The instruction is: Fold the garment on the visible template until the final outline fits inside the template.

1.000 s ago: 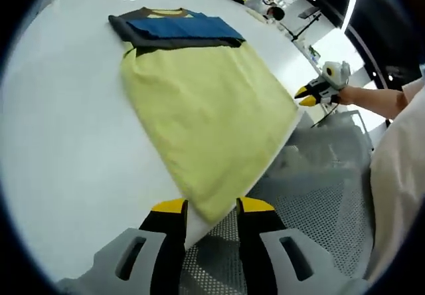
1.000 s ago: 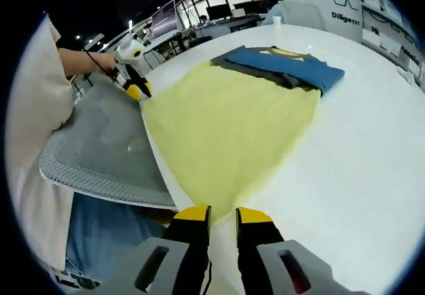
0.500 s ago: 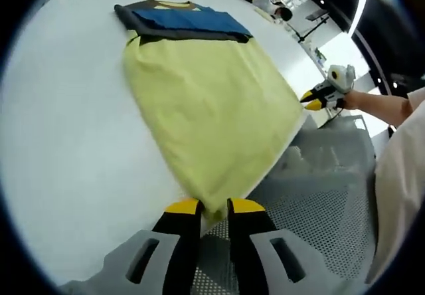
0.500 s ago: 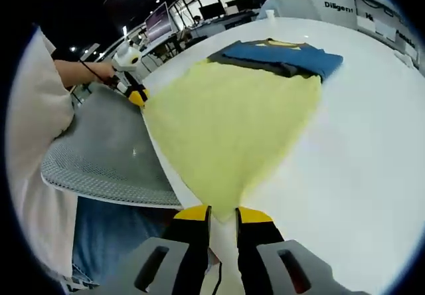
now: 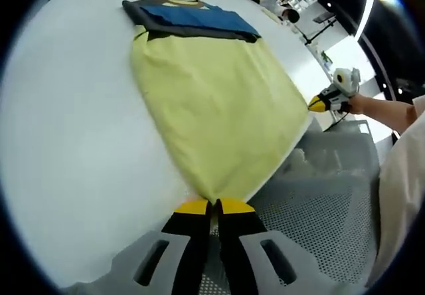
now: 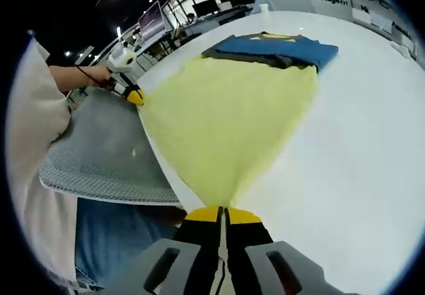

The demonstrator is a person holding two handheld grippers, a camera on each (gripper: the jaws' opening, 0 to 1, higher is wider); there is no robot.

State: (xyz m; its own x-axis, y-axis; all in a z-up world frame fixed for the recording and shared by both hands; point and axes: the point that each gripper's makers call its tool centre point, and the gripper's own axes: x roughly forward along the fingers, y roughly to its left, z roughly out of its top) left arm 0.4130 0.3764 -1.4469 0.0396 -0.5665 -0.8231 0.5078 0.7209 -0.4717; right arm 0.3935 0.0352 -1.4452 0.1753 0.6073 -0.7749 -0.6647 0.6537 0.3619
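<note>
Yellow garment lies spread on the white tabletop, each near corner pinched in a closed claw: left claw, right claw. Beyond both claws, at its far edge, sit what look like folded blue and grey clothes.

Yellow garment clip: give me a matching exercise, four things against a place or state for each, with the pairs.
Things:
1. yellow garment
2. blue and grey folded clothes
3. left claw
4. mesh chair

Places or states:
A. beside the table's near edge
B. at the garment's far end
C. spread flat on the white table
D. shut on a garment corner

Pairs: 1-C, 2-B, 3-D, 4-A
</note>
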